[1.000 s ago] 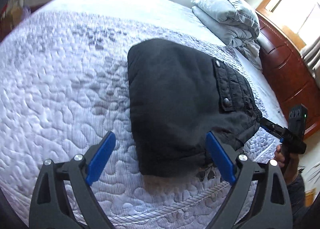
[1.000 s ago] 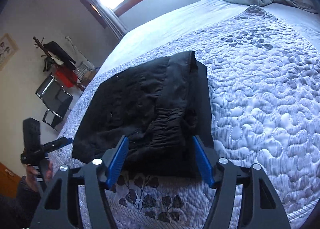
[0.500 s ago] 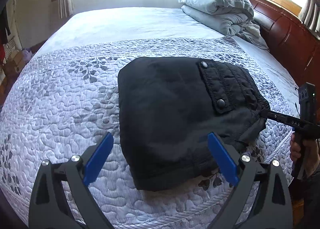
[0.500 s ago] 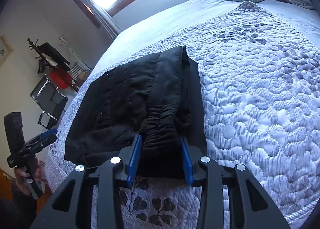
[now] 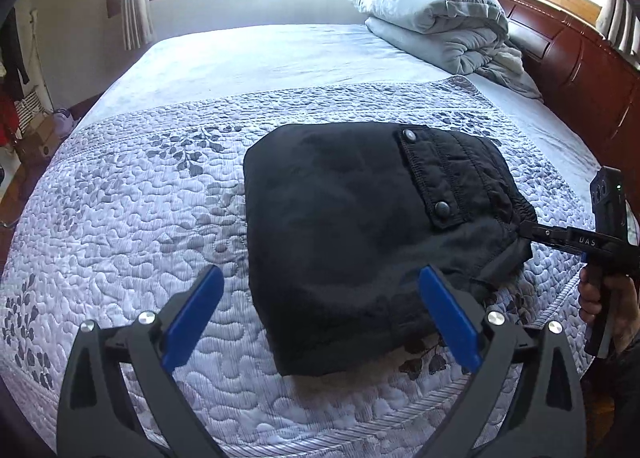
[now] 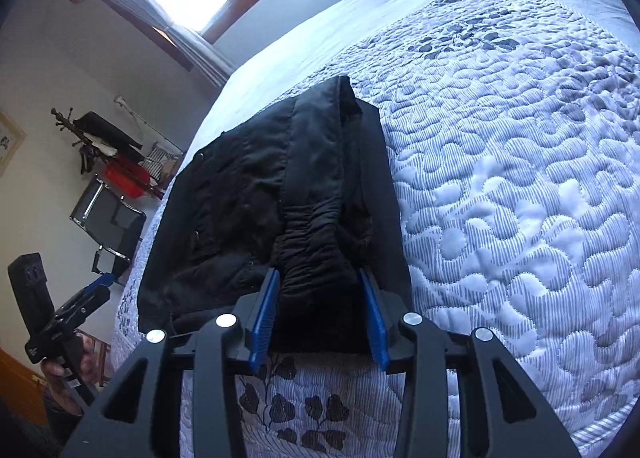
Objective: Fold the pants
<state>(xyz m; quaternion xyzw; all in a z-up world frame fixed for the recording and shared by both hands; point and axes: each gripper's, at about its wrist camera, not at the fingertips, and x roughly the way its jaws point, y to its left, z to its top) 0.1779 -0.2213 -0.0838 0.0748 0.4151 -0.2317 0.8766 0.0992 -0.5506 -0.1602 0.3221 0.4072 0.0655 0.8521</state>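
Left wrist view: the left gripper [image 5: 320, 314] hung released, jaws wide and just opened further, nothing between them, above the near edge of the folded black fabric pants [image 5: 360, 226], snap-buttoned pocket flap up, on the quilted grey-white bedspread [image 5: 132, 218]. It alone showed the grey folded duvet [image 5: 432, 14] against the dark wooden headboard [image 5: 576, 70]. Right wrist view: the right gripper [image 6: 320, 314], having just closed, clenched the pants' gathered waistband [image 6: 316, 250]; only here appeared a black chair [image 6: 108, 222].

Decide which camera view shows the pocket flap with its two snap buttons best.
The left wrist view: the pocket flap lies in plain sight atop the folded black pants. The right wrist view shows only bunched waistband; the flap cannot be made out.
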